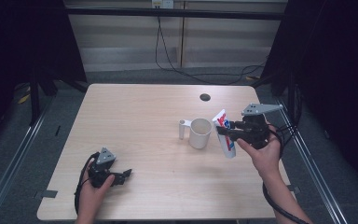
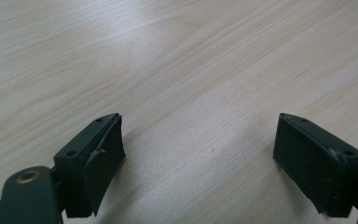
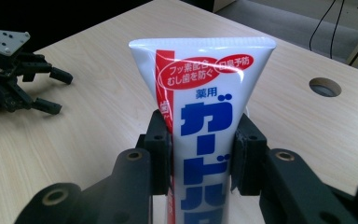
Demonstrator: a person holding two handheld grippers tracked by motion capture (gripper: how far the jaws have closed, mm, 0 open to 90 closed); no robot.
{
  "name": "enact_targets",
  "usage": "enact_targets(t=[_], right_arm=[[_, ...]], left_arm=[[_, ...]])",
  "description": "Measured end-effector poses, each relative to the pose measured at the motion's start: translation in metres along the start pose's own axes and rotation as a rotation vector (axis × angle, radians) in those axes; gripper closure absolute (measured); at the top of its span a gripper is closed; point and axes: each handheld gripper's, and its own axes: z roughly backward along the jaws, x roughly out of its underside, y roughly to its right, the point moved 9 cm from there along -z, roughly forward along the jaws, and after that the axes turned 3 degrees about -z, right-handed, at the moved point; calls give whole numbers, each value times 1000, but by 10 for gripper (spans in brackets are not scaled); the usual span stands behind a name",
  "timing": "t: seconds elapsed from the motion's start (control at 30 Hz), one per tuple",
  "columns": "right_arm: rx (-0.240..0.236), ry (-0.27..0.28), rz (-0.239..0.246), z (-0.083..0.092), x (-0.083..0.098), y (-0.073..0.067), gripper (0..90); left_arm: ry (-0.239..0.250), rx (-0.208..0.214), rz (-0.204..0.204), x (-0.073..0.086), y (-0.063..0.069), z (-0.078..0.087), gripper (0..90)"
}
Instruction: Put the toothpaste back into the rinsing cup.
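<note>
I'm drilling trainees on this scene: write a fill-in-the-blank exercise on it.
1. The right gripper is shut on the ____.
2. The left gripper's jaws stand ____.
3. The tube is beside a white ____ on the table.

Missing words: tube; open; cup

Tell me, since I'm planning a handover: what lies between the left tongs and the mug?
Only bare table separates the left tongs from the mug, as the high view shows.
</note>
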Motion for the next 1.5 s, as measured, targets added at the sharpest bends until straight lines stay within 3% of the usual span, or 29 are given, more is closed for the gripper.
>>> enact_targets(t=[0.87, 1.5], right_arm=[[14, 71, -8, -9, -31, 0, 651], [46, 116, -45, -23, -49, 12, 651]], left_arm=[[-1, 0, 0, 0, 0, 0, 156], [0, -2, -1, 0, 0, 0, 157]])
